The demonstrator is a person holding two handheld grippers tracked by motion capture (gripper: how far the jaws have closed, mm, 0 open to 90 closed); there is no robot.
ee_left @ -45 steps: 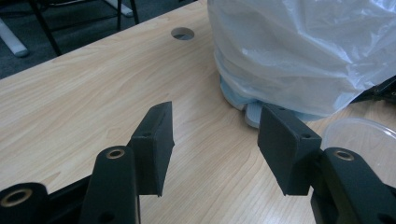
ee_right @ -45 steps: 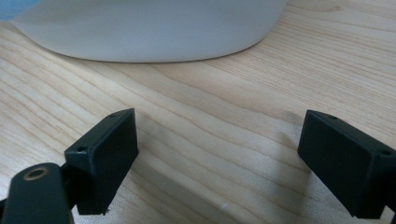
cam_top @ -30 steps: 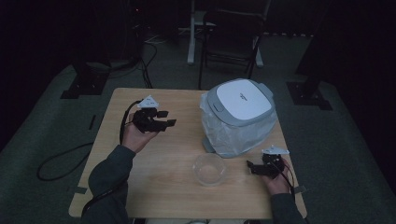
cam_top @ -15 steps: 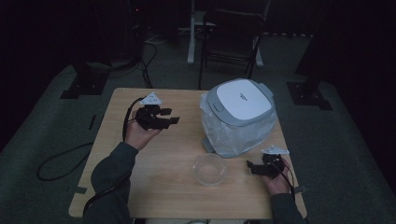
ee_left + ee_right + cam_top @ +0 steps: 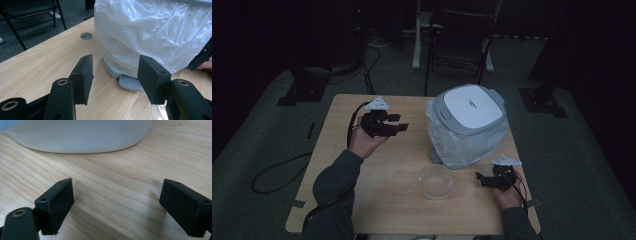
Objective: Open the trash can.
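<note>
L gripper (image 5: 398, 123): jaws apart, nothing between them, held above the table (image 5: 377, 200) at its left half, pointing toward the bin (image 5: 468, 125). R gripper (image 5: 482, 180): jaws wide, empty, low over the tabletop at the near right edge, just right of the clear bowl (image 5: 436, 181).

Change vs earlier frames: L gripper has shifted slightly toward the far side of the table and nearer the bin; R gripper, bin and bowl unchanged.

View differences: high view gives the bin's white lid w/ grey rim. L gripper view gives the bin's lower part: crinkled translucent bag (image 5: 155, 32) over the body, grey foot pedal (image 5: 130, 83) at the base, cable hole (image 5: 86, 36) in the tabletop. R gripper view gives wood grain and a pale curved base (image 5: 80, 135), prob. the bin; cannot tell for certain.

Bin: squarish w/ rounded corners, lid closed, standing upright on the right half of the table, behind the bowl.
</note>
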